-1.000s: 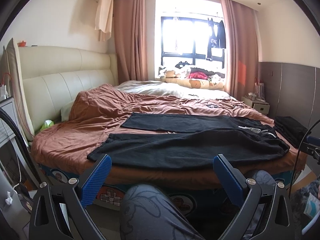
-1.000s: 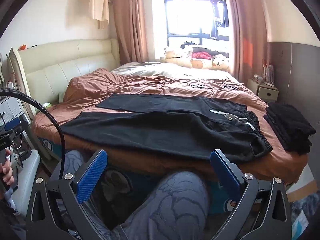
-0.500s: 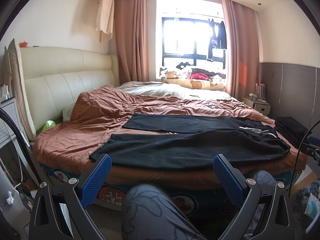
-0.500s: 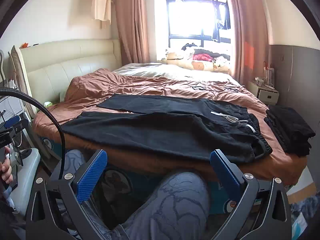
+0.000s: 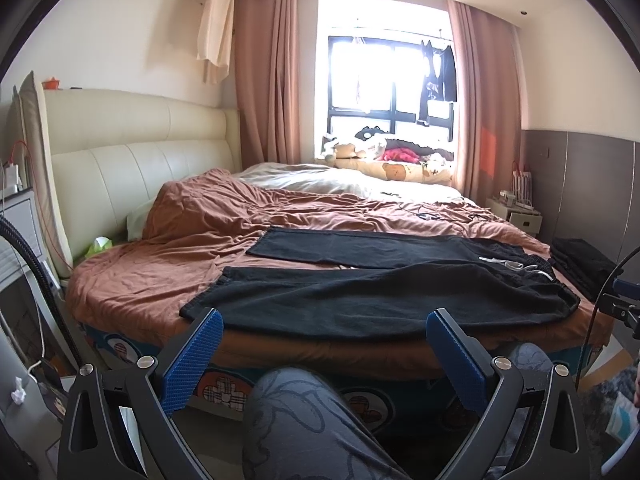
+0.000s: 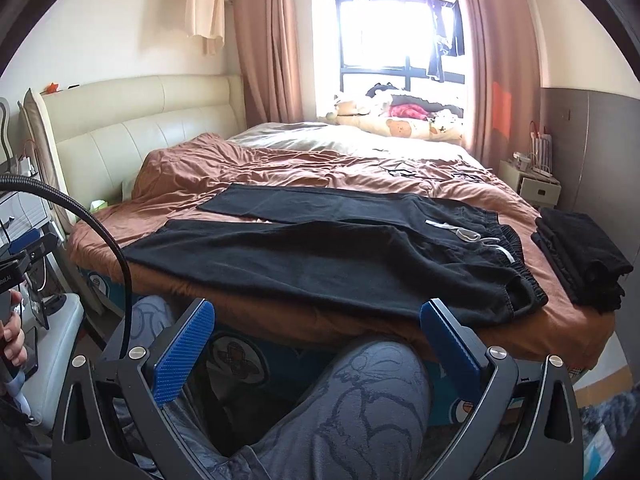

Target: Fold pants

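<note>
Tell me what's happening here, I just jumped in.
A seated person holds a gripper in each hand, facing a bed. Black pants lie spread flat on the brown cover, legs apart, not yet folded. The left gripper and right gripper are both open, short of the bed and touching nothing. A folded black stack sits beside the waistband.

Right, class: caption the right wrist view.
Open right tool faces black pants spread flat on the bed.

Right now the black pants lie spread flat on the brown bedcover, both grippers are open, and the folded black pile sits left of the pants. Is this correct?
Not quite: the folded black pile sits right of the pants, beside the waistband, as the right wrist view shows. The rest holds: pants flat on the brown bedcover, left gripper and right gripper open.
</note>
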